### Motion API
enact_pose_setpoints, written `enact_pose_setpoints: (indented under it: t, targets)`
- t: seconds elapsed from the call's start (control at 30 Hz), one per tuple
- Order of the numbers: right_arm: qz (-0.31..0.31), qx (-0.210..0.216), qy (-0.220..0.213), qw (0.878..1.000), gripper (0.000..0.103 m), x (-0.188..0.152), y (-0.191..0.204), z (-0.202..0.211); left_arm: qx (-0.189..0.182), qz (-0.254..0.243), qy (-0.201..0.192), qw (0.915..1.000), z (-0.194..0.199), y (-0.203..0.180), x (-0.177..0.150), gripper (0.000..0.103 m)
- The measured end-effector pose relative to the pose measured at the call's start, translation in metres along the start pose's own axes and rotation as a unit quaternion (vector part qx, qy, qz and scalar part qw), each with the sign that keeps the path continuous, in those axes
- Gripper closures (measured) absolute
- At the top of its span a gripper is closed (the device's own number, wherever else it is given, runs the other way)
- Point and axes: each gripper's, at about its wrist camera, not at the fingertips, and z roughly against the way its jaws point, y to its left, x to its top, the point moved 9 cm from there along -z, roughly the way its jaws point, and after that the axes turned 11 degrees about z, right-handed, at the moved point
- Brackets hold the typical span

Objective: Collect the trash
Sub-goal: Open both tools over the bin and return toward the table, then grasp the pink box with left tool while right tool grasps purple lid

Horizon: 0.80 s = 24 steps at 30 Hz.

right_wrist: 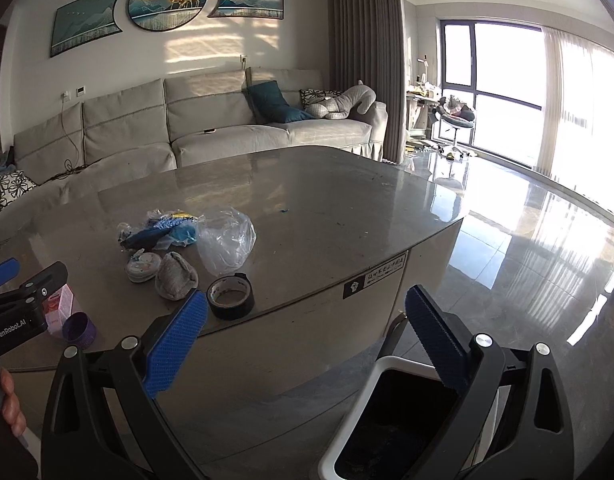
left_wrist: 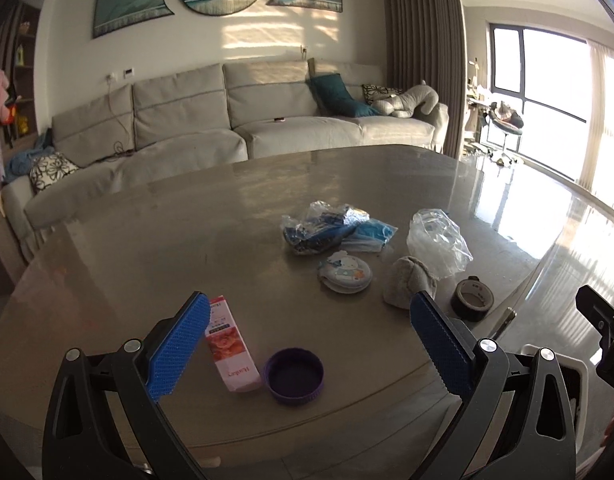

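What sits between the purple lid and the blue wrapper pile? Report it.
The round cartoon tin lies between the purple lid and the blue wrapper pile, clearest in the left wrist view; otherwise bare table.

One tape roll, one lid.

The table is viewed by both cameras from its near edge, faced toward the sofa behind it. The left wrist view is set low over the near edge, with the purple cap close below the lens. The right wrist view is placed off the table's near right corner, above the white bin standing beside it. The tape roll, the clear bag and the sofa are shared by both views.
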Motion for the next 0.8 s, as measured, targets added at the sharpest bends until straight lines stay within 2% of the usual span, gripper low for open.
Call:
enact_pose_setpoints:
  t: [0.13, 0.3, 0.8]
  targets:
    - [0.015, 0.024, -0.009, 1.0, 0.005, 0.011, 0.028, -0.007, 0.04, 0.027, 0.004, 0.9988, -0.01, 0.031, 0.003, 0.005]
    - [0.032, 0.048, -0.015, 0.998, 0.005, 0.023, 0.06, -0.019, 0.068, 0.06, 0.024, 0.9956, -0.024, 0.064, 0.003, 0.005]
    - [0.043, 0.099, -0.011, 0.994, 0.005, 0.027, 0.113, -0.05, 0.152, 0.088, 0.063, 0.9825, -0.058, 0.105, -0.013, 0.005]
